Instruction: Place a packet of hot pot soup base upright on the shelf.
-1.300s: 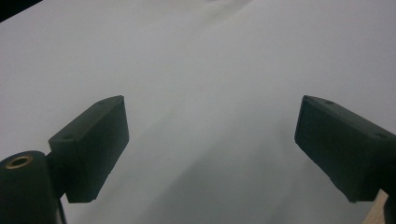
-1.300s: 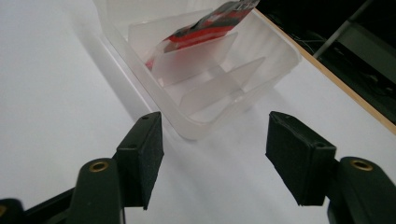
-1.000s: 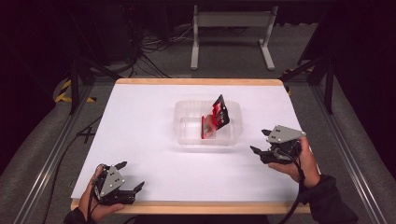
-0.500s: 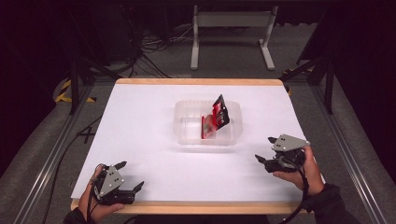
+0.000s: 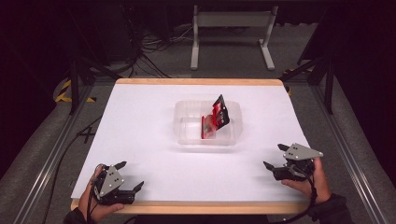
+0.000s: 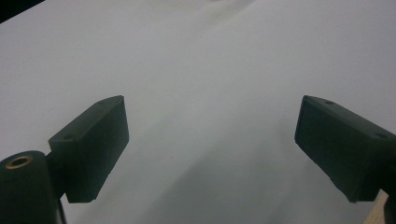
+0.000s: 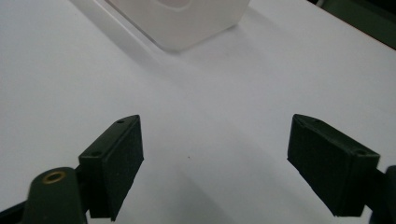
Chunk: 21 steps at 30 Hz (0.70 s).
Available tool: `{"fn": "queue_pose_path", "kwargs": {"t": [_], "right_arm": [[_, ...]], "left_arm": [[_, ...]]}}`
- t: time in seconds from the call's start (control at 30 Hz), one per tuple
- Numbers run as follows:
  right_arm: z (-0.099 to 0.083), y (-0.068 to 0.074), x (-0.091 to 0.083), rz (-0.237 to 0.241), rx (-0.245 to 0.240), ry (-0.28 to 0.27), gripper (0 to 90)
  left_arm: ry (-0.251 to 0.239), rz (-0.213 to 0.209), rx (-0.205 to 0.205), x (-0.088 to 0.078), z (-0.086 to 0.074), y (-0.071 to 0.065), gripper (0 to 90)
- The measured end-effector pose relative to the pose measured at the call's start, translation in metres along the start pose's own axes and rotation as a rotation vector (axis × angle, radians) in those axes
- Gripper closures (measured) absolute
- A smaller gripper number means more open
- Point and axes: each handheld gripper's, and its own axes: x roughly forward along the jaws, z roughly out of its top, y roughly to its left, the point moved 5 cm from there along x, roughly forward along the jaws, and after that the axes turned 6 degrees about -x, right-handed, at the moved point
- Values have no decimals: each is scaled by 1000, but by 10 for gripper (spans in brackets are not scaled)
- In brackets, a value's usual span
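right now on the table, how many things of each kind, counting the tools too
clear plastic container: 1
red and black packets, standing inside the container, one leaning on its far rim and one lower down: 2
hand-held tools, left tool and right tool, both open and holding nothing: 2
total: 5

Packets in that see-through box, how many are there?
2: a black and red packet leaning up at the clear box's right side, a red packet standing beside it. More could be hidden behind.

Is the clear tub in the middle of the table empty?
No, the clear tub holds a red and black packet that leans up against its far right side and sticks out above the rim.
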Motion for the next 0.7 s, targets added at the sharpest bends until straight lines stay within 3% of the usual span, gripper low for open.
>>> {"fn": "queue_pose_path", "kwargs": {"t": [0.7], "right_arm": [[-41,-7,-21,-79,129,-53,172]], "left_arm": [[-40,1,-19,-7,1,4,100]]}}
